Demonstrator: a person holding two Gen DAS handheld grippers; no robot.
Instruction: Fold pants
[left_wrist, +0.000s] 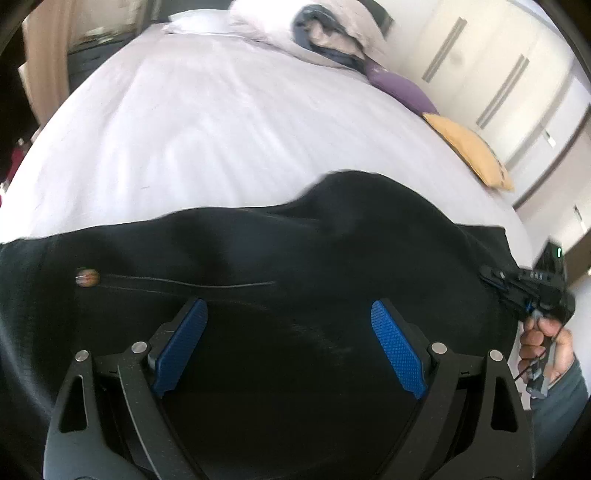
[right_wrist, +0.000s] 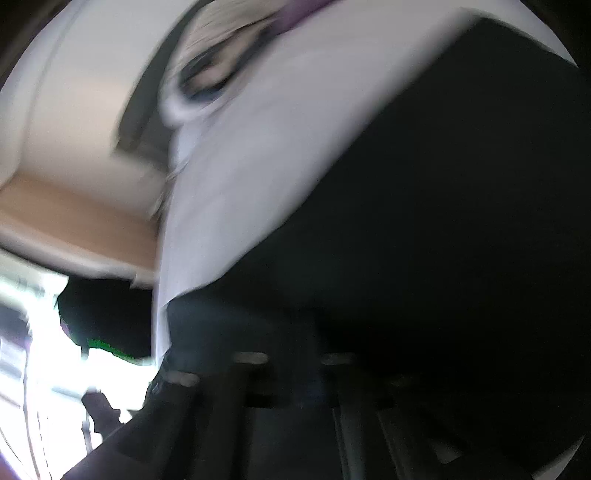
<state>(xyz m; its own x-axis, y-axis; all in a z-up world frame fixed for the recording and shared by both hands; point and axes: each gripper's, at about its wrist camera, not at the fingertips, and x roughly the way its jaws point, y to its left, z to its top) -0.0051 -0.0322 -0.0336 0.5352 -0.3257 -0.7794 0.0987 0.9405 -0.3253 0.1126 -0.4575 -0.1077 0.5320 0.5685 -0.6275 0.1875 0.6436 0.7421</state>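
In the left wrist view, black pants (left_wrist: 258, 258) are spread across the near edge of a white-sheeted bed (left_wrist: 184, 129), their soft matte cloth rumpled around a small round button (left_wrist: 87, 277). The left claw (left_wrist: 288, 314), its ribbed blue pads apart, hangs empty above them; a seam should be pinched flat. At the far right, the right claw (left_wrist: 491, 277) is seen drawn together at the pants' edge. The right wrist view is blurred: only dark cloth (right_wrist: 443, 221) is made out against the sheet.

- Pants (left_wrist: 258, 240): black matt cloth, fine weave, with 1 glossy brownish button (left_wrist: 87, 277).
- Bed sheet (left_wrist: 184, 129): pale smooth cloth, faintly striped.
- Left gripper (left_wrist: 289, 347): matt black plastic arms, blue pads (left_wrist: 397, 347) with a rough dotted texture, shiny round metal pins.
- Wardrobe doors (left_wrist: 517, 55): smooth cream panels with dull metal-looking handles.
- Cushion (left_wrist: 469, 151): tan matt cloth.
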